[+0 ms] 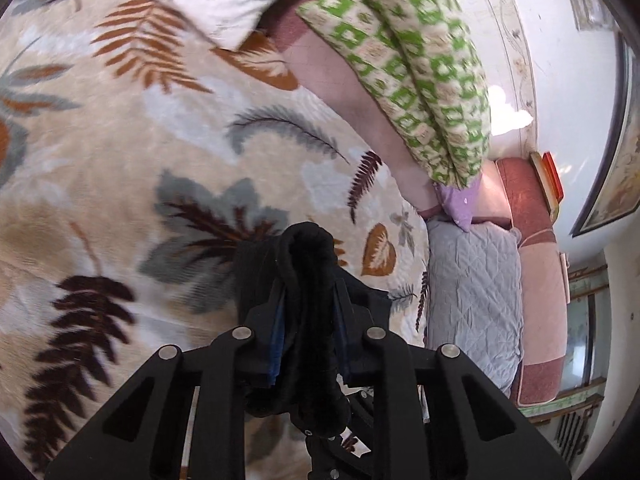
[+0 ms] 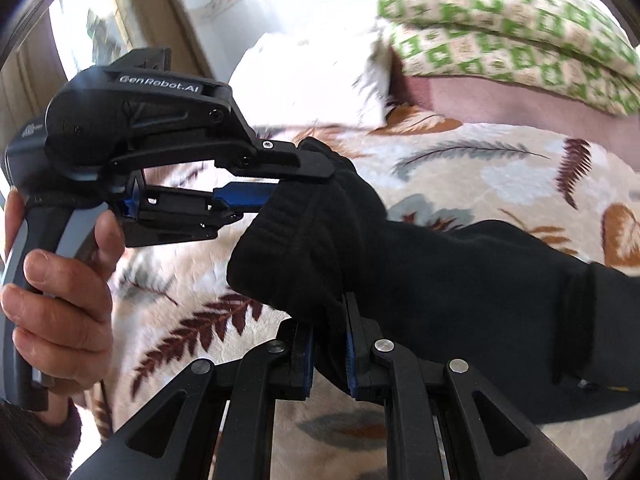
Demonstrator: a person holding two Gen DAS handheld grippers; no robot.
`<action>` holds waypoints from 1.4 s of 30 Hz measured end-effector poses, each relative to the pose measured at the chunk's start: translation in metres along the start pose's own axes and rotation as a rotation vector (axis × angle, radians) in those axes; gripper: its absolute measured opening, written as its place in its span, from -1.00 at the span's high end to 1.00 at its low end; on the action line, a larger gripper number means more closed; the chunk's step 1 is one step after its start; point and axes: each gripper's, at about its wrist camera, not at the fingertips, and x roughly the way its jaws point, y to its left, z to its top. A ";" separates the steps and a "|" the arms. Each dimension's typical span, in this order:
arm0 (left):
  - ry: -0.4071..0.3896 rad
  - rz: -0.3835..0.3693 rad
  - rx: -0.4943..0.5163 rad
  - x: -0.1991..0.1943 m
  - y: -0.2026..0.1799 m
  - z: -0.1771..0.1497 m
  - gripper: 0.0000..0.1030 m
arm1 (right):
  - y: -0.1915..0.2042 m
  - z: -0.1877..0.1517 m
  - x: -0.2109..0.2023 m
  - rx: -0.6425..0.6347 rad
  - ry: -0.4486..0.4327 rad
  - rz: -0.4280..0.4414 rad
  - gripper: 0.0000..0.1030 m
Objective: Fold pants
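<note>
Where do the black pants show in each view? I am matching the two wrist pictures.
Left wrist: black pants bunched at bottom centre, clamped in the left gripper.
Right wrist: pants run from centre to right edge, held by both grippers.
Shared landmark: green checked pillow, at the top of both.

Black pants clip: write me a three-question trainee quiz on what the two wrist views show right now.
1. True or false: the black pants lie flat and untouched on the leaf-print blanket.
2. Which gripper is clamped on the pants? A) only the left gripper B) only the right gripper C) both
3. Fill in: the pillow at the far edge of the blanket has a cream and ____ pattern.

Key
1. False: a bunched end is lifted off the blanket.
2. C: each gripper pinches a fold of the same fabric.
3. Green.
</note>
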 end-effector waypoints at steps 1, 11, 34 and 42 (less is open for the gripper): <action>0.008 0.008 0.014 0.007 -0.013 -0.001 0.64 | -0.010 0.001 -0.008 0.034 -0.013 0.013 0.77; 0.125 0.070 0.150 0.117 -0.130 -0.028 0.64 | -0.131 -0.014 -0.076 0.352 -0.105 0.119 0.77; 0.326 0.326 0.377 0.242 -0.213 -0.067 0.49 | -0.316 -0.117 -0.089 1.047 -0.098 0.495 0.26; 0.194 0.307 0.415 0.162 -0.209 -0.055 0.32 | -0.335 -0.106 -0.157 0.940 -0.163 0.399 0.01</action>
